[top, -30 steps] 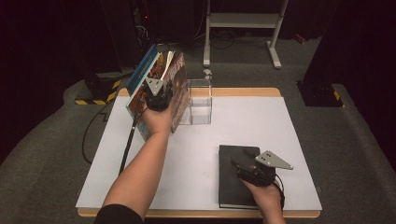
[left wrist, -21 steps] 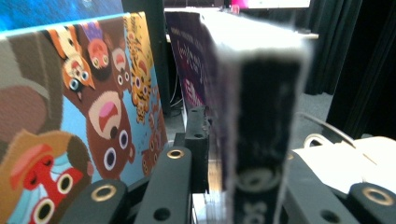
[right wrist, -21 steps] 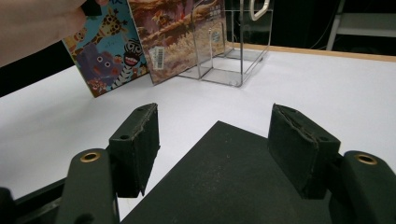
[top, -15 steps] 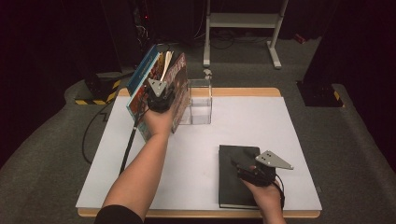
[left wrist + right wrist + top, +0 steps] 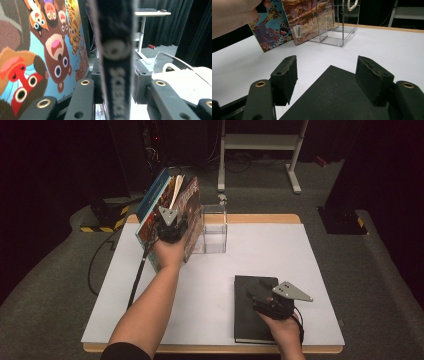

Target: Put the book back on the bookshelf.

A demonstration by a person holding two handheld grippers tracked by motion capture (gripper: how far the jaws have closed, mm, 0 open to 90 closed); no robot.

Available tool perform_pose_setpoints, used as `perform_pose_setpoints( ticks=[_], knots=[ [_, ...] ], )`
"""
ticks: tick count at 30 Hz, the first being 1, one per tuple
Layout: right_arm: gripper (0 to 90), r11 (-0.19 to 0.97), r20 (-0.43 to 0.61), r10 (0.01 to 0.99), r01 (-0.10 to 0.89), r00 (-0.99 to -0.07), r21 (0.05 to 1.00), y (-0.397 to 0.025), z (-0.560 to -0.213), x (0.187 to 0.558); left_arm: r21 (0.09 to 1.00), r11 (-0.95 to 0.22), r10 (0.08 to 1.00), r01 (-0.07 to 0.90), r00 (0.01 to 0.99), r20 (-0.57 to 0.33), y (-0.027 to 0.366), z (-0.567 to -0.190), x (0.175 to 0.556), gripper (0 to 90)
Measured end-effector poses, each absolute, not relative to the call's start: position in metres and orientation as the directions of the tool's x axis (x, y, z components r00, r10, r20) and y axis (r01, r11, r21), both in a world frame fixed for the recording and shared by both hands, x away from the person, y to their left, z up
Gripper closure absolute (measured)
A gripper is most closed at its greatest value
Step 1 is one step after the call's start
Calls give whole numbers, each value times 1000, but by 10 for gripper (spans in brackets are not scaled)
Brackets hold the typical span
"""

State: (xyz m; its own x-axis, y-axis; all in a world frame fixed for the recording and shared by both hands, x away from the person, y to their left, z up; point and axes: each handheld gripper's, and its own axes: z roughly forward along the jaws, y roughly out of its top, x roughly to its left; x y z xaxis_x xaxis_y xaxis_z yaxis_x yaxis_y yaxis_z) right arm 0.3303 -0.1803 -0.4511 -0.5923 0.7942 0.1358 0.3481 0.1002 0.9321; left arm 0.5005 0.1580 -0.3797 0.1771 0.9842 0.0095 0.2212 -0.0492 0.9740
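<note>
Black-spined book (image 5: pixel 115 62) clamped between left gripper (image 5: pixel 171 226) jaws, right gripper (image 5: pixel 327 75) spread above dark book (image 5: pixel 252 307)

We see a recording studio or lab rather than a home. Black curtains (image 5: pixel 160 27) hang all around, and grey carpet (image 5: pixel 60 270) covers the floor. At top centre a white stand (image 5: pixel 260 145) sits among loose cables, and yellow-black hazard tape (image 5: pixel 102 222) marks the floor at upper left. The white-topped table (image 5: pixel 280 250) fills the middle of the frame.
</note>
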Motion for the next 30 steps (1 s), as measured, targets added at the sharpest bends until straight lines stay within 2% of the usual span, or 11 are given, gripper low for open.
perform_pose_setpoints(
  ticks=[15,30],
  knots=[
    [335,102,139,790,352,-597,931,-178,-452,331,971,-68,985,229,171,28,161,-386,494,655],
    [335,108,136,789,352,-600,930,-178,-452,331,970,-48,986,238,166,8,164,-389,486,586]
  ],
)
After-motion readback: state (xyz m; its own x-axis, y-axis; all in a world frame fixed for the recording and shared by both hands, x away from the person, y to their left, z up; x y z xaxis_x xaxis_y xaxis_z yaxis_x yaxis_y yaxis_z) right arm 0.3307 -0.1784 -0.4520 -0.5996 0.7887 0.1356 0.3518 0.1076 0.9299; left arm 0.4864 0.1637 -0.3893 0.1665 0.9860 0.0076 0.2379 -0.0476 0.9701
